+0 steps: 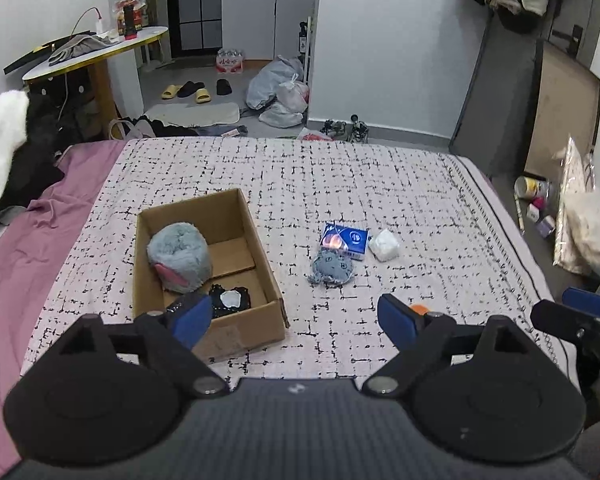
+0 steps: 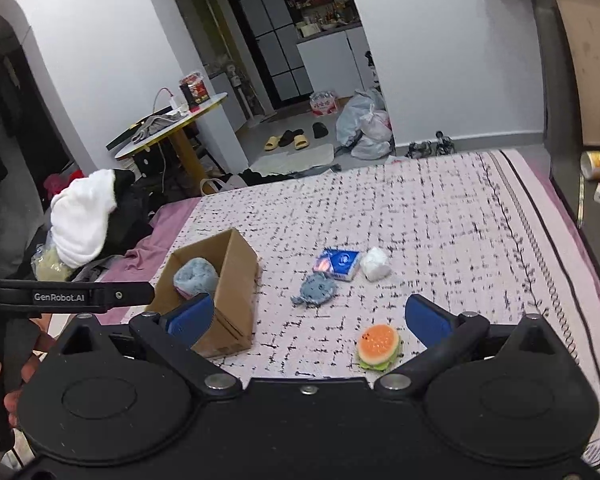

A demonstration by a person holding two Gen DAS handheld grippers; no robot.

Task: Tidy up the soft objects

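Observation:
A cardboard box [image 1: 236, 216] stands on the patterned bed; it holds a fluffy grey-blue plush [image 1: 179, 257] and a black item [image 1: 230, 301]. The box [image 2: 240, 272] also shows in the right wrist view. On the bed lie a blue-grey plush [image 1: 332, 267] [image 2: 315, 290], a blue tissue pack [image 1: 345, 240] [image 2: 338, 264], a white soft lump [image 1: 384, 245] [image 2: 375, 264] and a toy burger [image 2: 379, 347]. My left gripper [image 1: 294, 320] is open and empty above the box's near corner. My right gripper [image 2: 308, 318] is open and empty, just behind the burger.
The bed's right edge [image 1: 512, 224] drops to a floor with a can and bags [image 1: 588, 232]. A purple sheet [image 1: 32, 240] and a clothes pile [image 2: 84, 216] lie at the left. A round table [image 1: 96, 52] stands beyond.

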